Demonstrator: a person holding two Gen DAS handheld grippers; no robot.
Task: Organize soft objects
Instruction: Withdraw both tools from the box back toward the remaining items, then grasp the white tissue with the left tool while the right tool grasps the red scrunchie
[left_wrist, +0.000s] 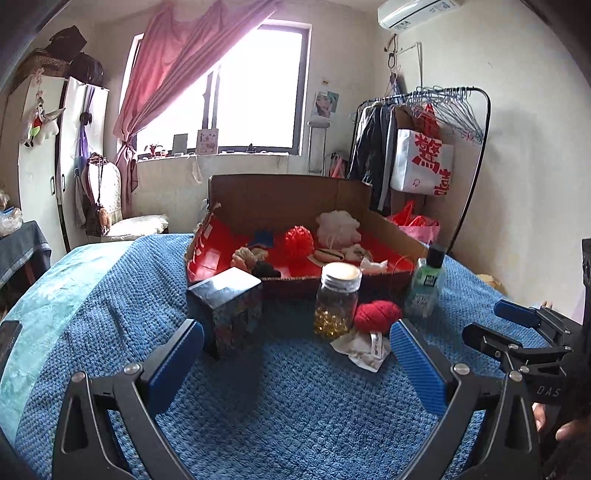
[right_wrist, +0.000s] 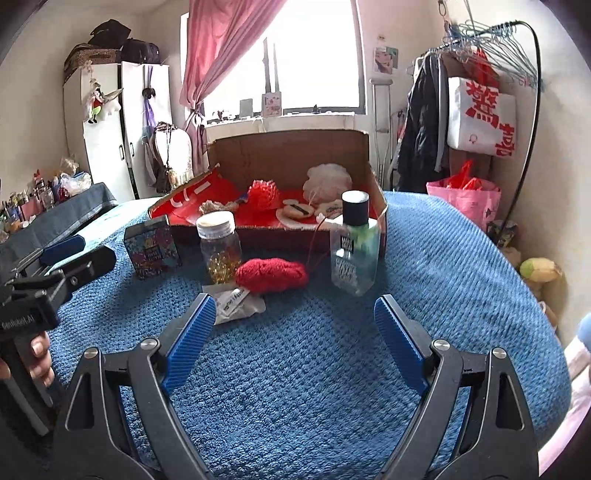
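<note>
Red yarn ball (right_wrist: 271, 274) on blanket (right_wrist: 295, 369) (beside jar (right_wrist: 219, 245)); both grippers' fingers spread, left gripper (left_wrist: 295, 350), right gripper (right_wrist: 295, 321)

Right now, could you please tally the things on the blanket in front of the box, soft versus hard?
Soft: 2, the red yarn and the white pouch.
Hard: 3, the jar, the bottle and the carton.
Total: 5.

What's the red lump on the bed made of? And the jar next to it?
The red lump looks like wound yarn, fuzzy and matte, with a loose strand trailing off. The jar seems clear glass or plastic, shiny and see-through to gold bits inside; its lid looks like metal.
</note>
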